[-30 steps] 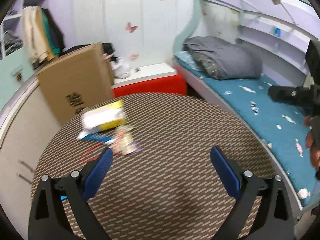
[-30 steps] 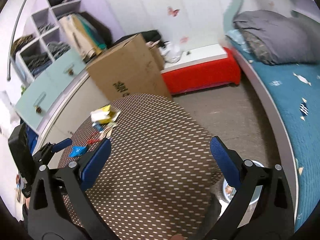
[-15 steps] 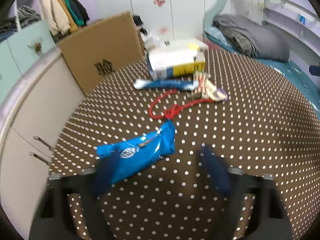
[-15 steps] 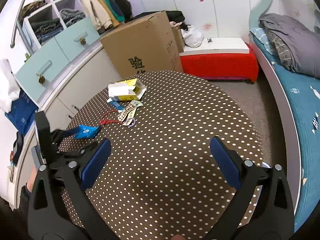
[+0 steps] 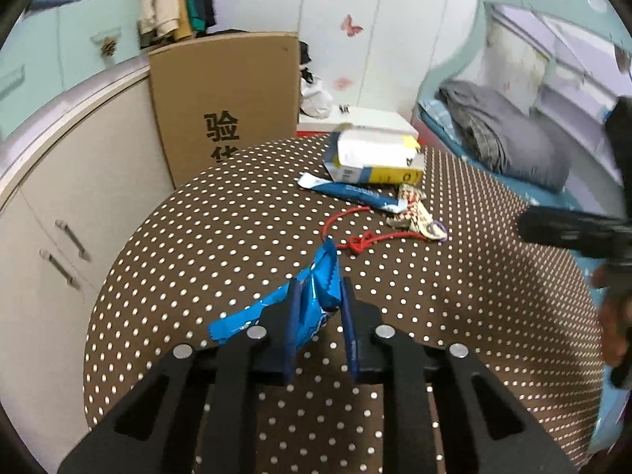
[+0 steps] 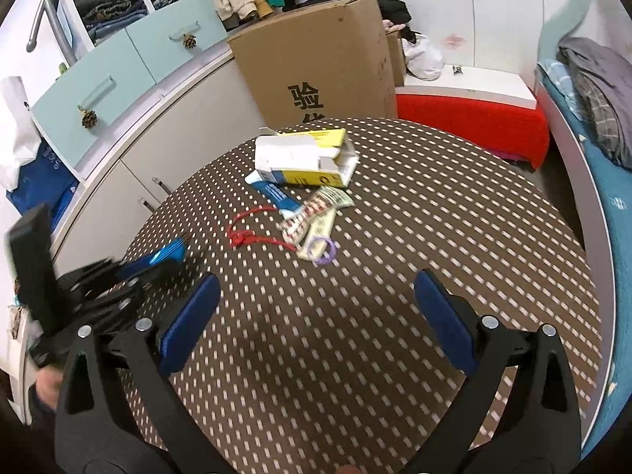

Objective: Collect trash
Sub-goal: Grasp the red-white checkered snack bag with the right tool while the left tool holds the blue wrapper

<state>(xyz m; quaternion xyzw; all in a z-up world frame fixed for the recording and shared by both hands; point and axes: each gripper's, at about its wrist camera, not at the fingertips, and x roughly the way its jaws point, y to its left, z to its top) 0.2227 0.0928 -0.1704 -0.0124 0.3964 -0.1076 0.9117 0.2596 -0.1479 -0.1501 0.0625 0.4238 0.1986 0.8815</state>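
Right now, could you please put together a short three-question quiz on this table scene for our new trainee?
1. True or false: the left gripper has its jaws closed on the blue wrapper.
2. Which item lies nearest the red string? A) purple ring B) cardboard box C) grey blanket
3. Fill in: the right gripper has ____ between its jaws.

Key
1. True; the jaws have just been closing and now pinch the wrapper.
2. A
3. Nothing; the jaws stand wide above the dotted tablecloth.
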